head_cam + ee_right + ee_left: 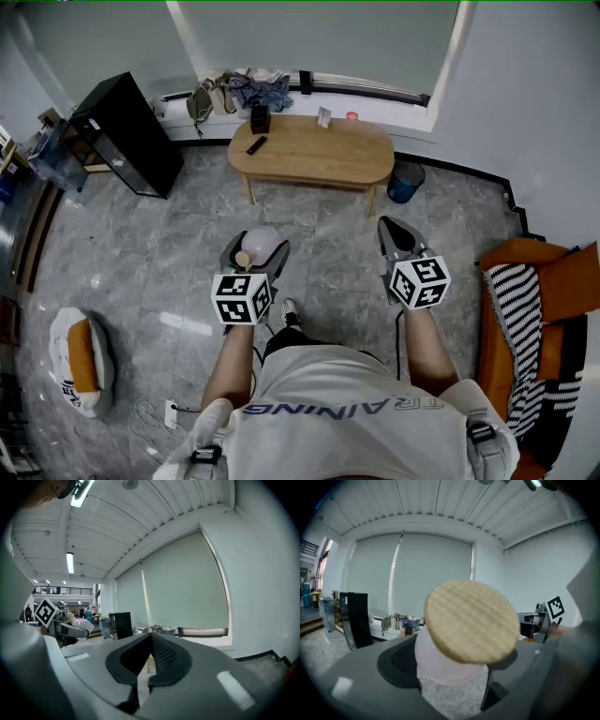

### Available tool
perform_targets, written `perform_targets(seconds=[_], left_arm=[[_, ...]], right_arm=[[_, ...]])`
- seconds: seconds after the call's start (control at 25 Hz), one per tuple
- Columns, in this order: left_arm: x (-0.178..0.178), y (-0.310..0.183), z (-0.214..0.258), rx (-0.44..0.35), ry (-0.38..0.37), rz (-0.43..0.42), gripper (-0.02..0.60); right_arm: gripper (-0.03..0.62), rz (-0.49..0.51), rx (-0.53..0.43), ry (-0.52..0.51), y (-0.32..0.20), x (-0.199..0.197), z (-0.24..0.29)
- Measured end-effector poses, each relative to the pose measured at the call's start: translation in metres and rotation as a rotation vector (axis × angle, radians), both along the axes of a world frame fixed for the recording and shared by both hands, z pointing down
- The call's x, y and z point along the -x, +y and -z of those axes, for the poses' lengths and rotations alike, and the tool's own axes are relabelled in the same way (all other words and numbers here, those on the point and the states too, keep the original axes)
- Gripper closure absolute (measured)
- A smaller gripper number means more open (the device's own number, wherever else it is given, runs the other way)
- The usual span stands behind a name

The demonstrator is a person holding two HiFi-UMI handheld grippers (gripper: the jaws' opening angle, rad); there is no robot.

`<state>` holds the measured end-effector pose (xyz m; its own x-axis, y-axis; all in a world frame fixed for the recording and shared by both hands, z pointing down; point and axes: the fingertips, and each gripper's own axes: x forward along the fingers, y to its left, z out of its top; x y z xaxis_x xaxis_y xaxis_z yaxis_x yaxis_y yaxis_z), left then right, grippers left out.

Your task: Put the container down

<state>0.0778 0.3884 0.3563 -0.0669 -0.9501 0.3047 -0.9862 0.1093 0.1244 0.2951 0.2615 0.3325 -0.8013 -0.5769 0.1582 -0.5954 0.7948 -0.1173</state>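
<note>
Grey marble floor [187,234] separates the person [337,412] from the low wooden surface [311,150], where the pale container [267,240] with its wooden lid [243,257], pinched in the left tongs [255,249], should be carried level and set down upright, the right tongs [392,230] pressed together and empty.

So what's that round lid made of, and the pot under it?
The round lid looks like pale wood or bamboo with a matte finish: fine straight grain lines cross it. The container under it seems to be frosted pinkish-white glass or plastic, smooth and cloudy. I can't tell which.
</note>
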Motion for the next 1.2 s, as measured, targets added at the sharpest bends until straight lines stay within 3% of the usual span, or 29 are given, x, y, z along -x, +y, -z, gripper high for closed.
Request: perform_targets(seconds=[0.44,0.8,1.2], left_arm=[[0.034,-0.027,0.001,0.008,0.009,-0.009,0.181],[0.092,-0.080,0.005,-0.005,0.015,-0.038,0.181],[0.175,-0.123,0.011,-0.039,0.010,-0.096,0.181]], right_arm=[[0.580,-0.001,0.027,0.018,-0.022,0.038,-0.008],[0.579,-0.039,0.049,0.011,-0.072,0.094,-0.008],[0.579,-0.055,0.006,0.011,-0.111,0.186,0.007]])
